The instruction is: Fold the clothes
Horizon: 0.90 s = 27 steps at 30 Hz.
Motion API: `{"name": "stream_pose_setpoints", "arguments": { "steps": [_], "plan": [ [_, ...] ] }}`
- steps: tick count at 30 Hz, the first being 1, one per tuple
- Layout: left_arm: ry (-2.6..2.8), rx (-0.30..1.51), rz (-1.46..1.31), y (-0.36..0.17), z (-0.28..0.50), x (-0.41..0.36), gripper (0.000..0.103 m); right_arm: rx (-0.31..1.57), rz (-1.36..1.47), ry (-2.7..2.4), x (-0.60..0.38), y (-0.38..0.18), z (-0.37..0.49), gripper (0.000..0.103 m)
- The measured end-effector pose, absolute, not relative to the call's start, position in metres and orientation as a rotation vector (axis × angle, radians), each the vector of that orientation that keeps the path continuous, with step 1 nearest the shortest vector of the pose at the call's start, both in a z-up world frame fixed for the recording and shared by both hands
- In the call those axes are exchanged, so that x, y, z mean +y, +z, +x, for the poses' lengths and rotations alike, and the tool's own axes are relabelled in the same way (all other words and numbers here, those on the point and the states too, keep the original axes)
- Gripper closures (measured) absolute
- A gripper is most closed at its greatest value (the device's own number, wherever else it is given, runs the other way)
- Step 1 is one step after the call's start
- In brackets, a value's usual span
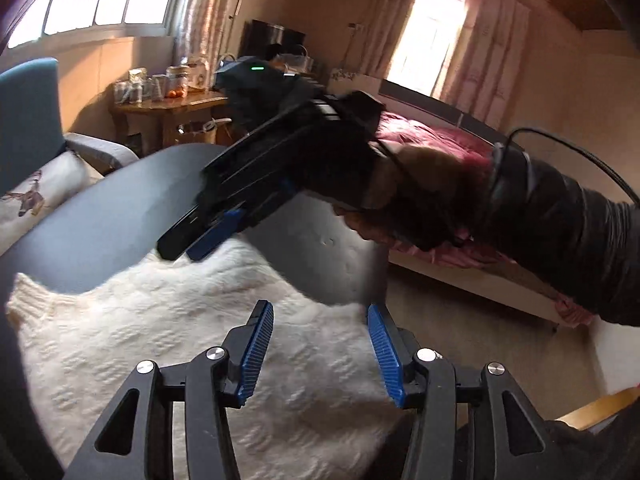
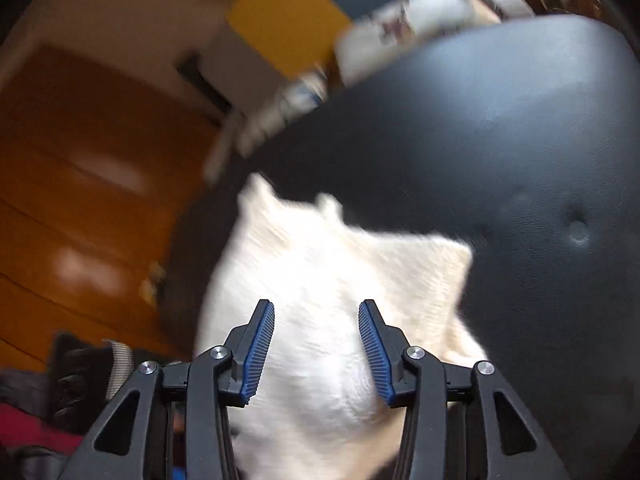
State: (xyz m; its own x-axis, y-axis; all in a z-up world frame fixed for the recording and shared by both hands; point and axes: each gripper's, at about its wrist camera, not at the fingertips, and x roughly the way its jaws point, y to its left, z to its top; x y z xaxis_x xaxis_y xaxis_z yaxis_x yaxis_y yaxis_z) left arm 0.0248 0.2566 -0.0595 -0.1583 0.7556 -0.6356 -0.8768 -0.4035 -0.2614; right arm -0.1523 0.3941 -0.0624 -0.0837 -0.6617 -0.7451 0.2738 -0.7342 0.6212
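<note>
A white knitted sweater [image 1: 168,332] lies spread on a dark padded surface [image 1: 120,208]. My left gripper [image 1: 320,312] hovers open over the sweater's near part, nothing between its blue pads. The right gripper [image 1: 200,240], held by a hand in a dark sleeve, reaches in from the right and points down at the sweater's far edge. In the right wrist view, my right gripper [image 2: 316,308] stands open above the white sweater [image 2: 332,280], which looks blurred on the dark padded surface [image 2: 500,140].
A blue armchair with a printed cushion [image 1: 32,192] stands left of the surface. Behind it sits a wooden side table [image 1: 172,112] with jars. A bed with a pink cover [image 1: 432,136] lies right. Wooden floor [image 2: 80,200] and a pile of clothes [image 2: 60,392] show at left.
</note>
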Motion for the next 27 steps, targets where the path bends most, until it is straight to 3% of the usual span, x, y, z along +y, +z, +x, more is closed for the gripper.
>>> {"name": "stream_pose_setpoints", "arguments": {
  "steps": [3,7,10,13,20,21,23,26,27],
  "plan": [
    [1.745,0.223,-0.949,-0.092,0.027,0.281,0.046,-0.339,1.577,-1.926,0.389,-0.083,-0.164,0.071],
    [1.776,0.249,-0.895,-0.095,0.038,0.288,0.035,-0.318,1.539,-1.937,0.385,-0.091,-0.164,0.071],
    [1.796,0.274,-0.869,-0.088,0.043,0.288,0.034,-0.366,1.505,-1.957,0.386,-0.094,-0.159,0.071],
    [1.804,0.187,-0.861,-0.066,0.042,0.273,0.034,-0.465,1.462,-2.006,0.39,-0.09,-0.151,0.068],
    [1.924,-0.265,-0.93,-0.017,-0.004,0.15,0.021,-0.924,1.281,-2.055,0.441,-0.06,-0.094,0.037],
    [1.955,-0.313,-0.949,-0.016,-0.012,0.13,0.02,-0.971,1.294,-2.026,0.447,-0.06,-0.084,0.037],
    [2.0,-0.379,-0.998,-0.021,-0.028,0.096,0.013,-1.036,1.332,-1.979,0.45,-0.067,-0.06,0.033],
    [1.948,-0.479,-1.141,-0.044,-0.053,0.07,0.01,-1.038,1.419,-1.939,0.453,-0.078,-0.037,0.008],
    [1.916,-0.497,-1.186,-0.054,-0.06,0.07,0.01,-1.043,1.434,-1.925,0.449,-0.083,-0.032,0.008]
  ]
}}
